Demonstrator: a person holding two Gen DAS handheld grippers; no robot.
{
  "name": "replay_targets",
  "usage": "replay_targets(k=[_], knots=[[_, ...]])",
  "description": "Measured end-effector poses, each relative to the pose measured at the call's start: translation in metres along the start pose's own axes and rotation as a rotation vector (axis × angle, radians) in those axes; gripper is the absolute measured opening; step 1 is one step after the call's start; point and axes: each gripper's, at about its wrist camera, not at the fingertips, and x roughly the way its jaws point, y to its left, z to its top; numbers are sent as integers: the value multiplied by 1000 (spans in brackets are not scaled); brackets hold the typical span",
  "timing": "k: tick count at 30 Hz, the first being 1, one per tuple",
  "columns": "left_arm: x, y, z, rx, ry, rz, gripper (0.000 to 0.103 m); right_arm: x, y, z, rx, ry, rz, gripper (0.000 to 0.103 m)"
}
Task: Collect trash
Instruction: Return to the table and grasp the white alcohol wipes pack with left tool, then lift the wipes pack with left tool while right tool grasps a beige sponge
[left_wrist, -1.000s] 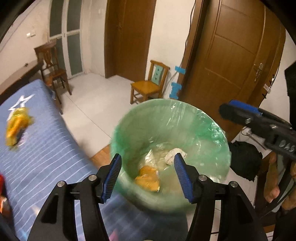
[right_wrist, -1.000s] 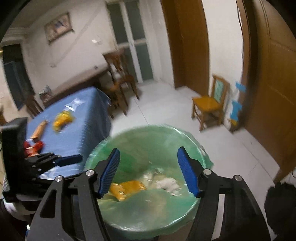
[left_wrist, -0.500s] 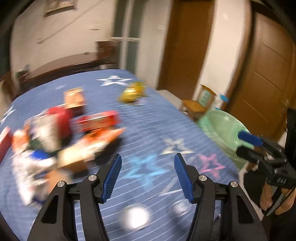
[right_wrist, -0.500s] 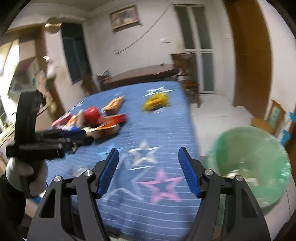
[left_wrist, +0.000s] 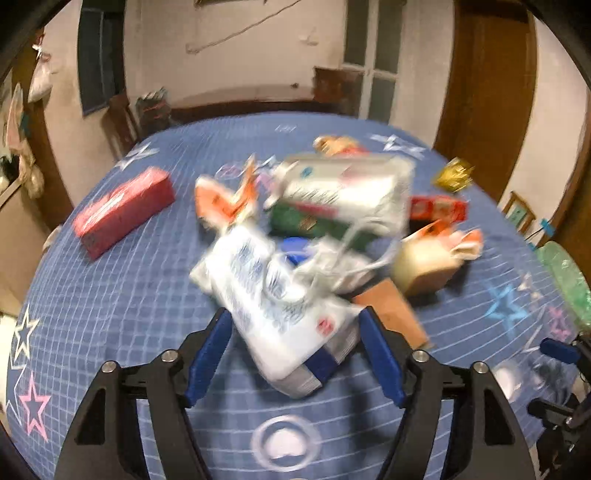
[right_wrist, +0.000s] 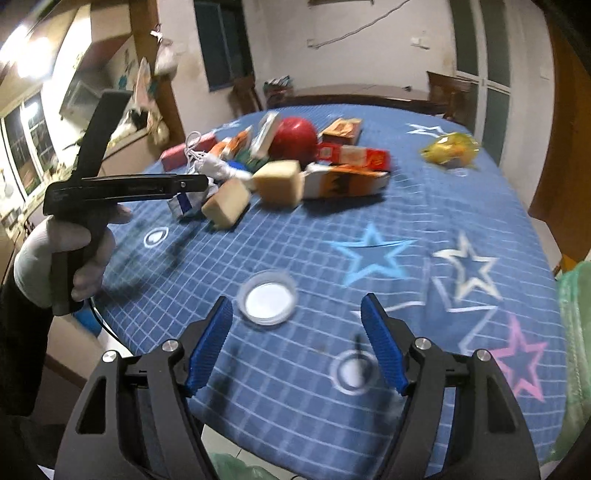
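Left wrist view: left gripper (left_wrist: 295, 354) hangs over the blue star-print tablecloth (left_wrist: 110, 295), jaws opening, set wide. A white printed packet (left_wrist: 273, 306) lies between the blue pads (left_wrist: 207, 354) — heavy blur, cannot tell if either pad touches it, looks loose. Behind it the trash heap: a big white bag (left_wrist: 351, 188), green wrapper (left_wrist: 306, 221), tan block (left_wrist: 424, 266), brown card (left_wrist: 391, 310). Red box (left_wrist: 122, 210) sits apart at left, yellow wrapper (left_wrist: 454, 177) apart at right. Green bin liner (left_wrist: 565, 277) at the right edge, beside the table.

Right wrist view: right gripper (right_wrist: 295, 347) jaws opening, wide, nothing between them. A clear round lid (right_wrist: 267, 301) lies on the cloth just ahead of the left pad; a smaller ring (right_wrist: 352, 371) near the right pad. The heap sits well ahead — red ball (right_wrist: 295, 136), orange carton (right_wrist: 347, 181). A gloved hand (right_wrist: 62, 258) holds the left gripper at left.
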Motion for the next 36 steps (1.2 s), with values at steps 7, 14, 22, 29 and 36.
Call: replay_targets(k=[7,14,22,29,36], knots=[[-8,86,-17,-149,23,90,73,8,10,2,-13,14,-6,69],[-49,119,-15,-202,-61,27,78,20,14,4,-17,27,-8,69],[-12,92,22,-142,-31,32,85,27,16,3,-20,29,-29,69],[25,93,26,-144,21,70,84,23,24,16,0,-3,-10,69],[38,87,27,-122,42,51,51,40,46,46,60,-7,62,69]])
